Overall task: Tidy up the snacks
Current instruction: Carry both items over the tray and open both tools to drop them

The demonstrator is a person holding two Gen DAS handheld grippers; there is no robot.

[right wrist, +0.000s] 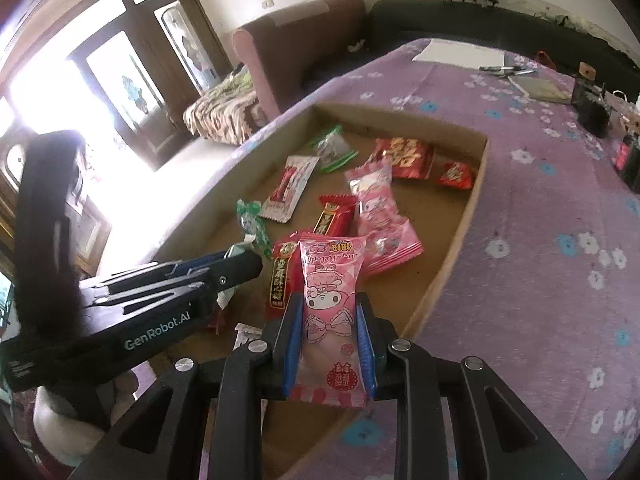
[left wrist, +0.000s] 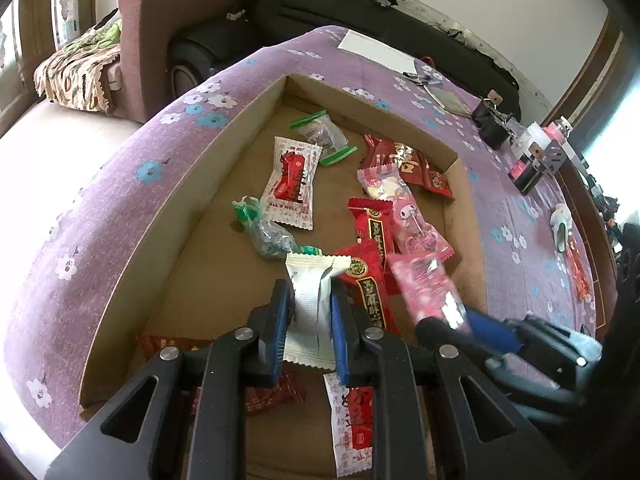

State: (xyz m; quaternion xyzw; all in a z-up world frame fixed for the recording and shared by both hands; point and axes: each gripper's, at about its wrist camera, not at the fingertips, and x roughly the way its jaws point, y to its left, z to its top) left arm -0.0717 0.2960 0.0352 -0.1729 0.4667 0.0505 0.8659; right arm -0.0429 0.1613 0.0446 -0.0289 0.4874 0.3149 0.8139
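A shallow cardboard tray [left wrist: 224, 148] [right wrist: 476, 184] on a purple flowered cloth holds several snack packets. My left gripper [left wrist: 308, 308] is shut on a white snack packet [left wrist: 310, 304] and holds it above the tray's near part. My right gripper [right wrist: 328, 332] is shut on a pink cartoon snack packet [right wrist: 328, 304] above the tray's near right side. That pink packet [left wrist: 424, 288] and the right gripper [left wrist: 464, 324] show at right in the left wrist view. The left gripper [right wrist: 240, 258] shows at left in the right wrist view.
In the tray lie red packets [left wrist: 404, 160], a second pink packet [left wrist: 416, 220], a white-and-red packet [left wrist: 290, 184] and green-ended clear packets [left wrist: 324, 136]. On the cloth [right wrist: 540, 240] far right stand small bottles and boxes [left wrist: 528, 160]; paper [left wrist: 376, 52] and pens lie at the back.
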